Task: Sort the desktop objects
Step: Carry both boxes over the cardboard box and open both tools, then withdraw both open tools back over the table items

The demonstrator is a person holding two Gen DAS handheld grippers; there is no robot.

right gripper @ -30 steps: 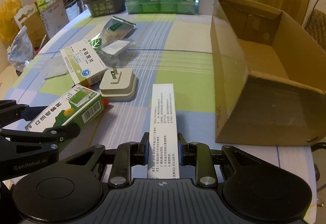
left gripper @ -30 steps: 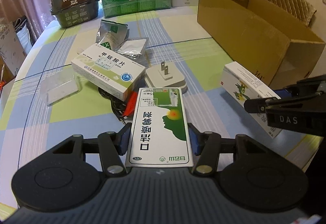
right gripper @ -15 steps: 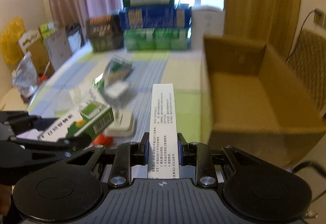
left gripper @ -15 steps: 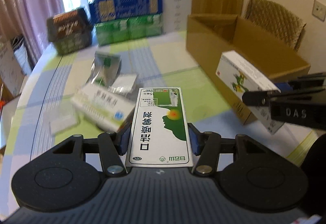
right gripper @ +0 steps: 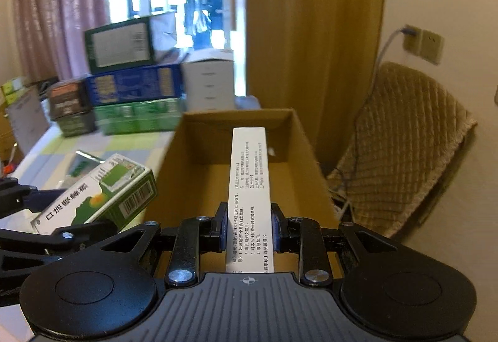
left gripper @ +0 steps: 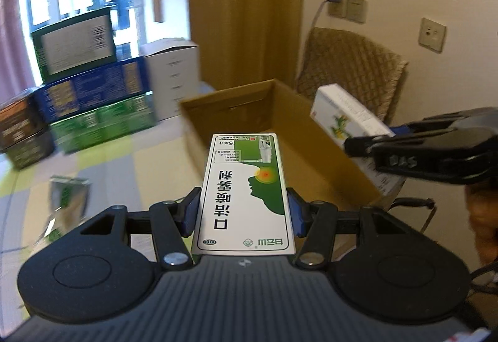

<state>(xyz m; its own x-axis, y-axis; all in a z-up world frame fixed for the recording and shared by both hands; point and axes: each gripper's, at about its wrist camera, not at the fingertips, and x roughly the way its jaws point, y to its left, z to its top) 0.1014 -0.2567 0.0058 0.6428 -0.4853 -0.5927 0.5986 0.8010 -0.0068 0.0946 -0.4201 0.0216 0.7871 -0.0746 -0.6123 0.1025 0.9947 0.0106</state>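
My left gripper (left gripper: 243, 214) is shut on a green and white medicine box (left gripper: 244, 192), held flat in the air near the open cardboard box (left gripper: 258, 105). My right gripper (right gripper: 248, 228) is shut on a narrow white medicine box (right gripper: 249, 186), held on edge above the cardboard box (right gripper: 199, 152) opening. In the left wrist view the white box (left gripper: 345, 121) and the right gripper (left gripper: 367, 147) hang over the carton's right side. In the right wrist view the green box (right gripper: 96, 195) and the left gripper sit at lower left.
Stacked cartons (left gripper: 90, 92) stand at the table's far end. A foil pouch (left gripper: 67, 195) lies blurred on the striped tablecloth (left gripper: 118, 170). A quilted chair (right gripper: 401, 149) stands right of the carton. A hand (left gripper: 481, 223) shows at the right edge.
Both grippers have risen from the table and swung right toward the cardboard box, each still holding its box. The clutter on the table has dropped out of view.
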